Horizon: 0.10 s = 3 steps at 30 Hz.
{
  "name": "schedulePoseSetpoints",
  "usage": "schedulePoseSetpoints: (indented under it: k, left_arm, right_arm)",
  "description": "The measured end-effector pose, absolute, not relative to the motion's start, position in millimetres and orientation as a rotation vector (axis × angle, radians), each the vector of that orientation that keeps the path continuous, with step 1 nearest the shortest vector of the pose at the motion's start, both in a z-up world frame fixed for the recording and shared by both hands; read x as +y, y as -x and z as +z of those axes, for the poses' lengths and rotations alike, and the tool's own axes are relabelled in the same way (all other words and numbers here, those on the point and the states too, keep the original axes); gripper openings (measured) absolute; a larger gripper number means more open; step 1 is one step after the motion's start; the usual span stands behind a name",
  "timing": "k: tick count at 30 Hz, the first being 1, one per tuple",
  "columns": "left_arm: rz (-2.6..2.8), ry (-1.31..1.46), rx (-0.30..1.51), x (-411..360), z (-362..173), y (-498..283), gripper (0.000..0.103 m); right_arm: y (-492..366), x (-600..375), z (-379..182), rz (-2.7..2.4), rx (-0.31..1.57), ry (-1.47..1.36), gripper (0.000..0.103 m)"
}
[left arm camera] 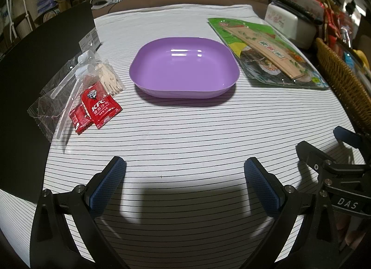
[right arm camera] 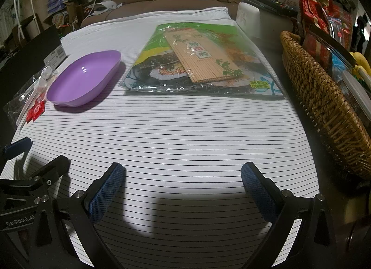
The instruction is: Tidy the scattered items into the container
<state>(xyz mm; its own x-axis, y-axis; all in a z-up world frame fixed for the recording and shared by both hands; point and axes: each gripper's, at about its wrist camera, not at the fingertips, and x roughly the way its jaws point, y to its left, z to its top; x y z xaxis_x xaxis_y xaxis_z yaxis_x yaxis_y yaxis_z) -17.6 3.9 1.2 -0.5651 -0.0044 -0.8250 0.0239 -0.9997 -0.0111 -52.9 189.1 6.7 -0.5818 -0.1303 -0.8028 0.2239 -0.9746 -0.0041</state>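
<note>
Left gripper (left arm camera: 184, 176) and right gripper (right arm camera: 182, 176) fingers spread wide, empty, above the striped tabletop (left arm camera: 185, 134). Ketchup packets (left arm camera: 99, 105) lie at ten o'clock, beside the empty purple dish (left arm camera: 184, 69). Slick, flat sachets may slip when pinched.

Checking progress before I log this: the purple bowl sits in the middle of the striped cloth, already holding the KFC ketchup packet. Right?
Not quite. The purple bowl is empty; the left wrist view shows the KFC ketchup packet lying on the striped cloth to its left. The bowl's position is as you say.

Striped tablecloth (left arm camera: 185, 134) carries purple bowl (left arm camera: 184, 67), packets (left arm camera: 100, 104).
</note>
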Motion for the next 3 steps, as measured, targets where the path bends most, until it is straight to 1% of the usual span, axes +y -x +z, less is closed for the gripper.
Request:
schedulePoseSetpoints:
  k: [3]
  left_arm:
    - [-2.765,-1.458,0.033,4.0,1.2,17.6,0.103]
  right_arm:
    - [52.9,189.1,6.7,-2.625,0.155,-1.319,0.103]
